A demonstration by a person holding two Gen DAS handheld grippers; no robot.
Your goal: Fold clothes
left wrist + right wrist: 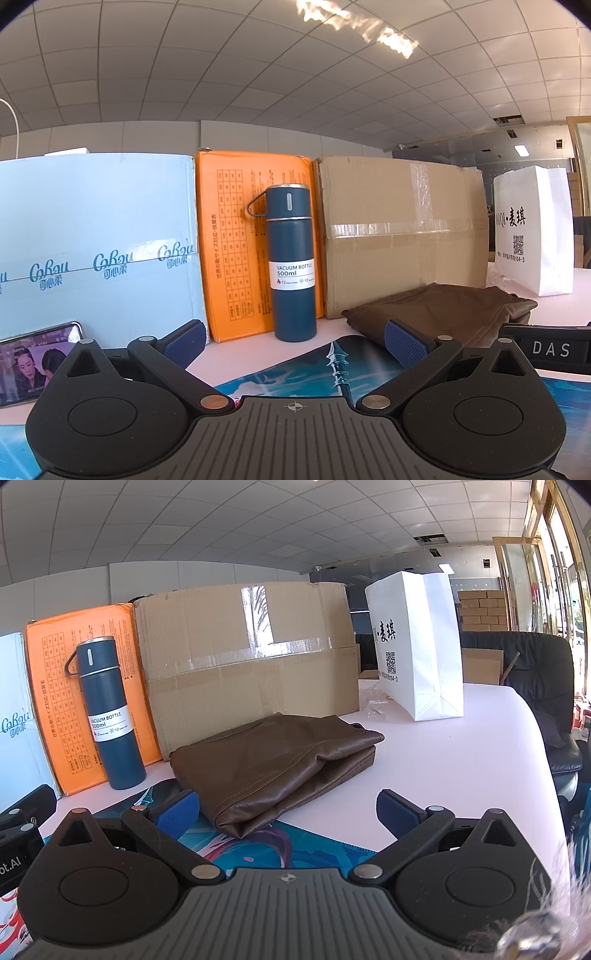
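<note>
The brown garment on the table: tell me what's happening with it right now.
Nobody is holding it. The brown garment lies folded in a compact stack on the pink table, its near corner over the edge of the blue printed mat, in front of the cardboard box and beside the blue vacuum bottle. The left gripper and right gripper sit low just short of it, jaws wide apart and empty. From how it lies, the folding looks finished, or close to it.

The blue flask (293,266) reads "VACUUM BOTTLE 500ml". The pale blue box (98,240) says "CoRou", perhaps. The white bag (532,229) shows "麦琪" and "104-3". A black device (546,347) reads "DAS".
</note>
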